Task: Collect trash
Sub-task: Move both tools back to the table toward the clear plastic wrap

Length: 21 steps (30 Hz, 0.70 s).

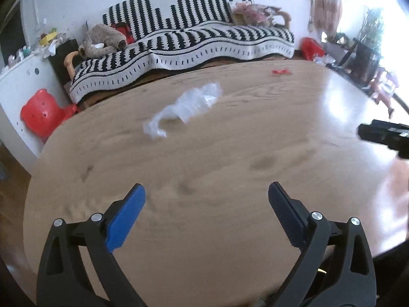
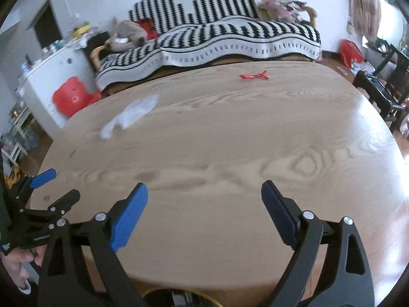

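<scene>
Plastic wrap (image 1: 184, 107): clear crumpled sheet on worktop (image 1: 230, 153), at 11 o'clock from left gripper (image 1: 207, 192), well apart.
Wrap axis: long axis runs 8 to 2 o'clock in left view; narrow curled end toward 8.
Red scrap (image 2: 254, 76): far edge, 12 o'clock from right gripper (image 2: 204, 190); lies 9 to 3.
Left gripper: jaws wide, empty.
Right gripper: jaws wide, empty.
Step tip: likely reach next; cross the wrap's long axis, pinch bunched middle, pads low to the worktop.
</scene>
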Motion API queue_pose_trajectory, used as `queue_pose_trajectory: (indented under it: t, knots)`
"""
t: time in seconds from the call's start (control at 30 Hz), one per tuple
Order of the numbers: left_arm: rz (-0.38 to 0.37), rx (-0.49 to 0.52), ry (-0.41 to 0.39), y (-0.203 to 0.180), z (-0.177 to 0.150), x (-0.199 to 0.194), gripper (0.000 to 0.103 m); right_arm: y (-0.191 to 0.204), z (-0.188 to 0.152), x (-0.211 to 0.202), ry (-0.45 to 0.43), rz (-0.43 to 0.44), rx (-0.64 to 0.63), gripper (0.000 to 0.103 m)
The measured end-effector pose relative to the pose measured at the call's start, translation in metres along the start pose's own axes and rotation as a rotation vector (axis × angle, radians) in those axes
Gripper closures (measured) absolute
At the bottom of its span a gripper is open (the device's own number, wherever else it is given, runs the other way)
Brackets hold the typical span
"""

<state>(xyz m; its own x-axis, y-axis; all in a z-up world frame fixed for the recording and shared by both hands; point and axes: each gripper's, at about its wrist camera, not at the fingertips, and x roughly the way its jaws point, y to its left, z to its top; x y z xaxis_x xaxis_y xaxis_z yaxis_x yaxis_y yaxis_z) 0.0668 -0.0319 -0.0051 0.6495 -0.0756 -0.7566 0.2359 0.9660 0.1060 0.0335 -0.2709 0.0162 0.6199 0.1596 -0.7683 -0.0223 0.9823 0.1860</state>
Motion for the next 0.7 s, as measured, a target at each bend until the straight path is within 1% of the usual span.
queue_pose_trajectory:
  t: [0.03, 0.17, 0.27, 0.33, 0.4, 0.5, 0.53, 0.57, 0.63, 0.7]
  knots:
    - [0.011, 0.009, 0.008, 0.003, 0.01, 0.017, 0.009, -0.004, 0.011, 0.011, 0.003, -0.008, 0.007, 0.015]
    - [0.027, 0.045, 0.028, 0.014, 0.036, 0.063, 0.009, -0.021, 0.046, 0.05, 0.01, -0.036, 0.042, 0.014]
    - [0.003, 0.042, 0.056, 0.024, 0.052, 0.091, 0.009, -0.041, 0.07, 0.075, 0.015, -0.035, 0.079, 0.014]
    - [0.016, 0.074, 0.054, 0.026, 0.059, 0.104, 0.009, -0.056, 0.09, 0.088, 0.002, -0.039, 0.095, 0.014]
    - [0.038, 0.121, 0.058, 0.029, 0.068, 0.12, 0.009, -0.072, 0.113, 0.105, -0.007, -0.062, 0.089, 0.011]
    - [0.064, 0.187, 0.064, 0.031, 0.079, 0.139, 0.009, -0.088, 0.141, 0.138, 0.017, -0.086, 0.052, 0.011]
    - [0.062, 0.193, 0.068, 0.033, 0.082, 0.144, 0.009, -0.09, 0.146, 0.146, 0.028, -0.087, 0.042, 0.011]
    - [0.04, 0.189, 0.082, 0.035, 0.087, 0.151, 0.009, -0.095, 0.155, 0.161, 0.044, -0.095, 0.022, 0.011]
    - [0.004, 0.163, 0.077, 0.039, 0.094, 0.16, 0.009, -0.1, 0.168, 0.188, 0.081, -0.104, -0.017, 0.011]
    - [-0.03, 0.147, 0.108, 0.04, 0.097, 0.172, 0.009, -0.103, 0.177, 0.21, 0.104, -0.123, -0.047, 0.011]
